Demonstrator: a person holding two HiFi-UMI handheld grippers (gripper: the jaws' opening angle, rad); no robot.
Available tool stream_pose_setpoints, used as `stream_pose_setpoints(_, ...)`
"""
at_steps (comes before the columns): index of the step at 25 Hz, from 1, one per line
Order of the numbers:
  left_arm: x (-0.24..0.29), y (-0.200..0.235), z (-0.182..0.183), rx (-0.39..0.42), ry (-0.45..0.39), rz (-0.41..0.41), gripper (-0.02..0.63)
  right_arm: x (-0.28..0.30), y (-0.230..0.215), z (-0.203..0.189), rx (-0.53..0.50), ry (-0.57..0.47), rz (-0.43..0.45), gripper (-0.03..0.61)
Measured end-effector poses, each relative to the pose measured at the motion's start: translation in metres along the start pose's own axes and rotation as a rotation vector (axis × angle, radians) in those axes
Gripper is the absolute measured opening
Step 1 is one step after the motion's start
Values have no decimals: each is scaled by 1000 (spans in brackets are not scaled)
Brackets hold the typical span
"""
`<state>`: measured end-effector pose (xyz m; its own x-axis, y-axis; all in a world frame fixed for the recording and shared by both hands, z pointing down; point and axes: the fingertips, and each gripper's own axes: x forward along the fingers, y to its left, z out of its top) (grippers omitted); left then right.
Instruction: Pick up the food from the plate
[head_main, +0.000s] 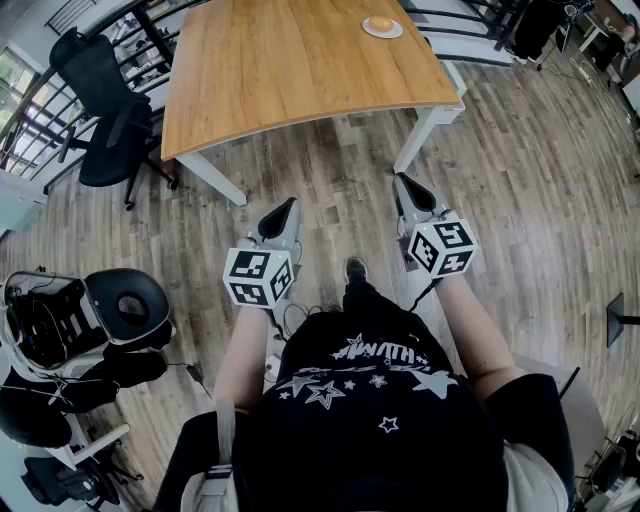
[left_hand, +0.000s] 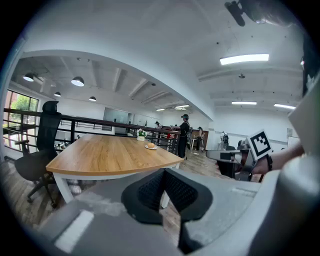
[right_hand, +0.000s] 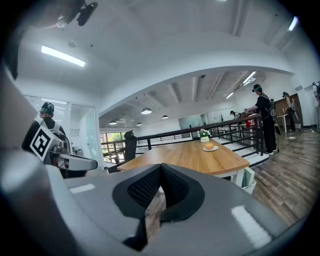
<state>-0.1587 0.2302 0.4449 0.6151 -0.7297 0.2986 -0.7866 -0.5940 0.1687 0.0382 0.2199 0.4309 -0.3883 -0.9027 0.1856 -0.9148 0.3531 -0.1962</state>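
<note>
Person standing on a brown wood-plank floor (head_main: 520, 170), holding a grey two-jaw left gripper (head_main: 288, 208) and a matching grey right gripper (head_main: 408, 185) out in front, side by side and apart from each other. The left gripper's black ribbed jaws are pressed together with nothing between them. The right gripper's jaws are also fully closed and hold nothing. Both grippers point forward and slightly downward toward a long light-wood table with white legs (head_main: 300, 70), whose near edge lies ahead of the jaw tips without touching them.

A small round orange-brown piece of food (head_main: 381, 22) rests on a small round white plate (head_main: 383, 33) at the table's far end. It is well ahead of both grippers and nearer the right gripper's line than the left's. A small white pot of flowers (right_hand: 203, 134) stands just beyond the plate. A black office chair (head_main: 100, 110) stands beside the table, off to the left gripper's outer side.
</note>
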Motion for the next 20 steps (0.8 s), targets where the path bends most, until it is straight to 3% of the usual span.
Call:
stream_pose_setpoints(14, -36, 3, -30, -35, 29, 23, 2, -13, 28, -23, 10, 41, 31, -3)
stream_pose_setpoints(20, -46, 7, -39, -67, 26, 27, 2, -21, 10, -19, 31, 18, -63, -2)
